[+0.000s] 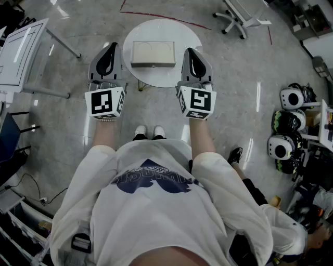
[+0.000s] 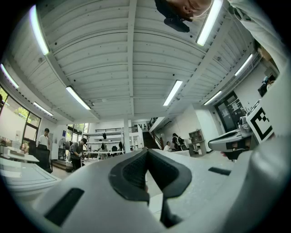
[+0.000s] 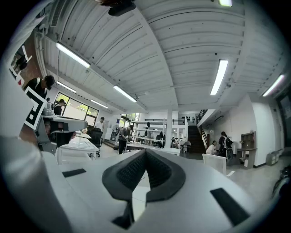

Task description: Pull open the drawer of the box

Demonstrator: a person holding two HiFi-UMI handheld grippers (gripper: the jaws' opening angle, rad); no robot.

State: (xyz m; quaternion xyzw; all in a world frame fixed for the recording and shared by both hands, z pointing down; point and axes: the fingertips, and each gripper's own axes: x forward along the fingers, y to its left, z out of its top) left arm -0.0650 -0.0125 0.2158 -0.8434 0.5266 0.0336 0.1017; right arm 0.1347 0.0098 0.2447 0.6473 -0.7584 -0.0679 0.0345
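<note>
1. Box (image 1: 153, 53) – one unit, pale, rectangular. It sits on the one round white table (image 1: 171, 34), towards the edge nearer the person, long side facing the person. The drawer front appears flush with the body; the contents are not visible.
2. Grippers – two, both in the head view, one on each side of the box and neither touching it.
3. Left gripper (image 1: 110, 52) (image 2: 146, 157): over the table's left edge, pointing away from the person. Its jaws are closed pad to pad with nothing between them.
4. Right gripper (image 1: 192, 54) (image 3: 145, 157): over the table's right edge, parallel to the left. Its jaws are likewise pressed together and empty.
5. Forearms: both extended forward, roughly parallel. One marker cube (image 1: 105, 102) sits at the rear of the left gripper and one (image 1: 196, 102) at the rear of the right.
6. Shoes (image 1: 149, 132): two, white, below the table's near edge.
7. Surroundings: at least three helmets (image 1: 289, 97) stacked at the far right, and one office chair (image 1: 240, 15) beyond the table
</note>
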